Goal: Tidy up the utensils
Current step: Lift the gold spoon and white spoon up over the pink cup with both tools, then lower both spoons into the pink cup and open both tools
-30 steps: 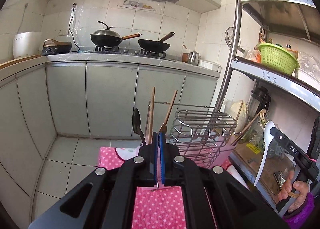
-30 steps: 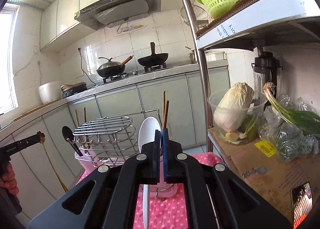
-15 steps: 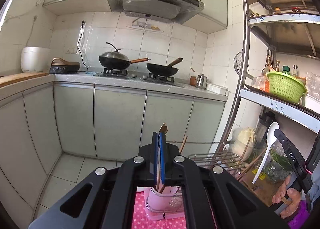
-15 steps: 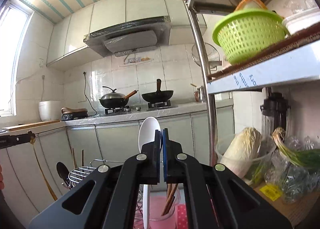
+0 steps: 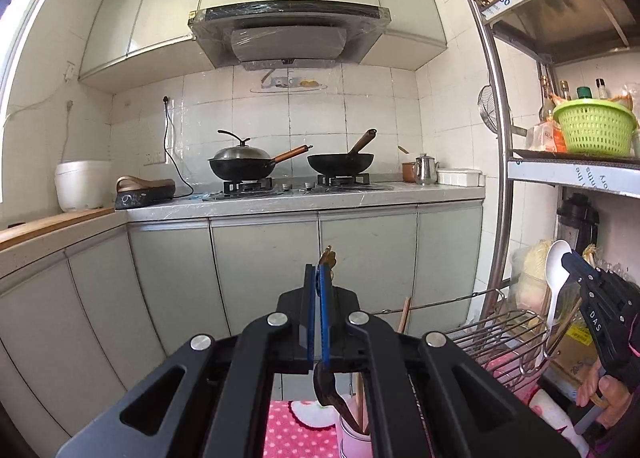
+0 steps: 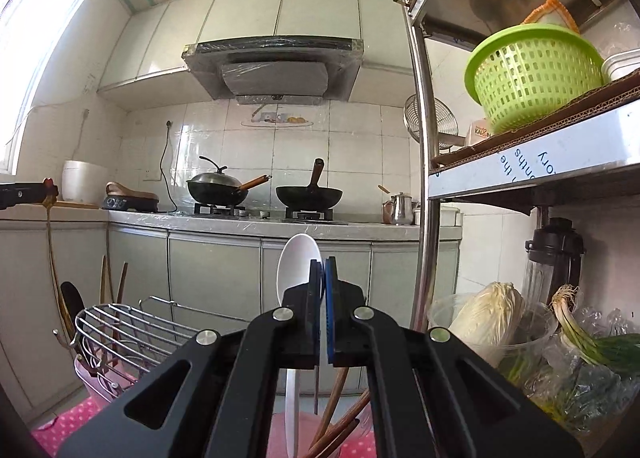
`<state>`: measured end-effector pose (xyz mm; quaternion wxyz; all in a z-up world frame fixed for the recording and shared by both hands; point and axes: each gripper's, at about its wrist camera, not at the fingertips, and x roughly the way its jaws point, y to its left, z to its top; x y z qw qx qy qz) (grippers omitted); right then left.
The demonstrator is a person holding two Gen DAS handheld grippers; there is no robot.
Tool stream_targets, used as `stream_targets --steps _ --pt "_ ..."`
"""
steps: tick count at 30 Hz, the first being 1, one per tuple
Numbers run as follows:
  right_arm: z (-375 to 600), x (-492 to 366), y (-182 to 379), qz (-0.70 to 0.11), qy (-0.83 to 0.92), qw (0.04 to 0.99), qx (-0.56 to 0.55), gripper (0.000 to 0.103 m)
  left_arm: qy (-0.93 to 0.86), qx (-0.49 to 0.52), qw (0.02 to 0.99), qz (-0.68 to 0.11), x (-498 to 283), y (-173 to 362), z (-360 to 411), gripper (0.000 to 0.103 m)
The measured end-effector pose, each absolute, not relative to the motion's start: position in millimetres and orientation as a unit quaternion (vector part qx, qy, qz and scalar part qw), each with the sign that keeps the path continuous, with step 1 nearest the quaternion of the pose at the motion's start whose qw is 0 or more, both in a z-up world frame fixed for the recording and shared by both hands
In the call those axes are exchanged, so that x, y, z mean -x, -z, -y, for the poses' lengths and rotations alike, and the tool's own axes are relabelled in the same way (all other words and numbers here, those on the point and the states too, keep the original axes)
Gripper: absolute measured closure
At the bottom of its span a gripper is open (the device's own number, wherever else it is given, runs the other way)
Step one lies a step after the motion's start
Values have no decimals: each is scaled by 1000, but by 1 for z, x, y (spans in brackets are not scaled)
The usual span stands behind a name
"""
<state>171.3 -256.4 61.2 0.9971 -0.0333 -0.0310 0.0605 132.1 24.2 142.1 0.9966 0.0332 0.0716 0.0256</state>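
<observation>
My left gripper (image 5: 318,278) is shut on a thin amber-brown utensil (image 5: 327,258); its top pokes above the fingers and its long stem hangs down in the right wrist view (image 6: 50,242). A black spoon (image 5: 326,386) and wooden chopsticks (image 5: 405,314) stand in a pink holder (image 5: 354,438) below. My right gripper (image 6: 323,278) is shut on a white spoon (image 6: 298,262), its handle hanging down toward the pink holder (image 6: 304,434) with wooden chopsticks (image 6: 336,418). The right gripper (image 5: 576,266) and white spoon (image 5: 556,270) also show at the right of the left wrist view.
A wire dish rack (image 5: 500,342) on a pink dotted cloth (image 5: 288,434) stands beside the holder; it also shows at lower left in the right wrist view (image 6: 120,330). A metal shelf post (image 6: 428,178), green basket (image 6: 532,74), cabbage (image 6: 488,318) and scallions (image 6: 588,342) are at right. Counter with woks (image 5: 340,162) behind.
Both grippers have risen and tilted upward with their utensils; the holder and rack have dropped to the bottom of both views, and the ceiling has come into sight.
</observation>
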Motion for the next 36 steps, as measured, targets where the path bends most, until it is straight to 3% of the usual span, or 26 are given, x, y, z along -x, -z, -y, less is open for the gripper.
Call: stream_targets --steps 9,22,36 --pt "255 -164 -39 -18 -77 997 27 101 -18 -75 992 -98 -146 -102 -3 102" --pt "275 -146 -3 -126 -75 988 -54 100 53 52 976 -206 -155 -40 -12 98" --pt "290 -157 -2 -181 -89 973 -111 100 61 109 969 -214 -161 -46 -27 97"
